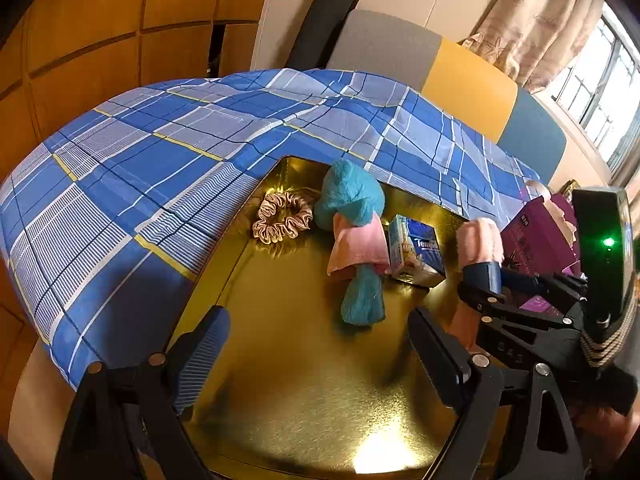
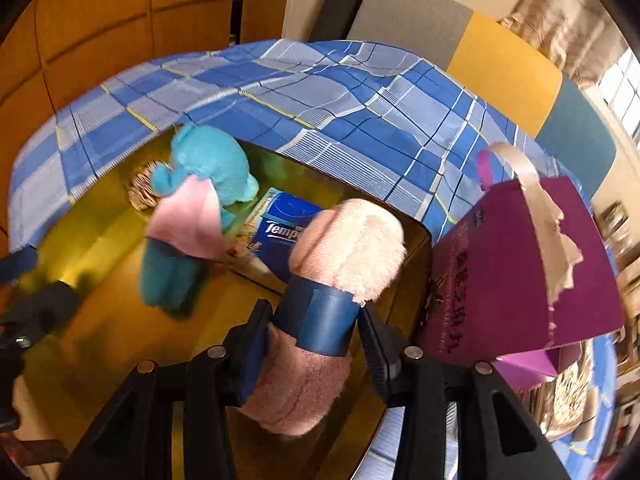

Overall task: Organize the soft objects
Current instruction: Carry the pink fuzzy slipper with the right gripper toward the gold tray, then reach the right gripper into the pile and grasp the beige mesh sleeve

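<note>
A gold tray (image 1: 304, 392) lies on the bed. On it are a beige satin scrunchie (image 1: 282, 218), a teal fluffy roll wrapped in a pink cloth (image 1: 356, 240) and a blue Tempo tissue pack (image 1: 416, 252). My left gripper (image 1: 320, 328) hovers open over the tray's near part, nothing between its fingers. My right gripper (image 2: 314, 320) is shut on a pink fluffy roll (image 2: 352, 240) with a blue band, held tilted above the tray's right side beside the tissue pack (image 2: 280, 220). The teal roll (image 2: 208, 160) lies left of it, half hiding the scrunchie (image 2: 142, 192).
A blue plaid sheet (image 1: 160, 160) covers the bed around the tray. A purple box with a ribbon handle (image 2: 520, 264) stands just right of the tray. Wooden cabinets are on the left, a padded headboard (image 1: 468, 80) and a curtained window behind.
</note>
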Tool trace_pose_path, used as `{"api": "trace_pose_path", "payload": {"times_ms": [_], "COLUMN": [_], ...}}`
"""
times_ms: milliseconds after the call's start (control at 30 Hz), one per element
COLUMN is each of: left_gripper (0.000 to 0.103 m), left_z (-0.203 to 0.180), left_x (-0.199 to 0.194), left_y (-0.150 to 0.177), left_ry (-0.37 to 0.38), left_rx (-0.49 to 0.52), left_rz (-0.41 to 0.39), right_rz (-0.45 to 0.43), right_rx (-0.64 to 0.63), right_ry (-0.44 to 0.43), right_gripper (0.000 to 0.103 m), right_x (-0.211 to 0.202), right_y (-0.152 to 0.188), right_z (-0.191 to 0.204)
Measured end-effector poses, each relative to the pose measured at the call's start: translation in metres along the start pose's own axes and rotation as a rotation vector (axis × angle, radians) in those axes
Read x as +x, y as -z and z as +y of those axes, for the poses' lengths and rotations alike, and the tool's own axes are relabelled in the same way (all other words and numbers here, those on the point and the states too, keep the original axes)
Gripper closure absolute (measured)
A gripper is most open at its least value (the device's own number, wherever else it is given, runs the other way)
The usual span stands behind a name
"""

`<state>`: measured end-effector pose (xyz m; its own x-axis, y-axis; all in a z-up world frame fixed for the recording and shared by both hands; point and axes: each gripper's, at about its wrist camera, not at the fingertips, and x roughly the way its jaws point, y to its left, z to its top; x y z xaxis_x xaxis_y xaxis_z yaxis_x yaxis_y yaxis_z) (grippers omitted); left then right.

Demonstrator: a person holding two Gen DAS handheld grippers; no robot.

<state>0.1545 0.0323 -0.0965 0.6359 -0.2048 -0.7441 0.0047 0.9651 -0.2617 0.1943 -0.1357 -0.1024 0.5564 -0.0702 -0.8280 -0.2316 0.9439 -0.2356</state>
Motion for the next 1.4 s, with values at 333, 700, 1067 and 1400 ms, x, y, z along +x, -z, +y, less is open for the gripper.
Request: {"api": "trace_pose_path", "payload": {"times_ms": [333,700,1067,1400], "left_gripper": [0.012,0.012,0.012,0.012], "left_z": [-0.003,-0.027,-0.067,-0.117], "left_x": [0.000,-0.005,-0.015,-0.027], "left_y": [0.002,0.012,0.028,0.049], "left_ry": [-0.010,0.032,0.052,0.098], "left_rx": [0.015,0.078,0.203,0.297], "left_rz": [-0.001,0.013,0.014,0.042], "right_rz": [-0.147,-0.266,-0.195,-0.094], "right_rx": [0.063,0.098,0.278,0.398], "right_ry": [-0.024,-0.125,-0.087,0.032], "right_gripper": [0.058,0.058,0.058,0.058], "right_x": [-0.045,-0.113,-0.121,-0.106], "right_y": [0.006,0.059,0.116,0.169], "right_z": [-0.002,-0.011,-0.076,-0.156]}}
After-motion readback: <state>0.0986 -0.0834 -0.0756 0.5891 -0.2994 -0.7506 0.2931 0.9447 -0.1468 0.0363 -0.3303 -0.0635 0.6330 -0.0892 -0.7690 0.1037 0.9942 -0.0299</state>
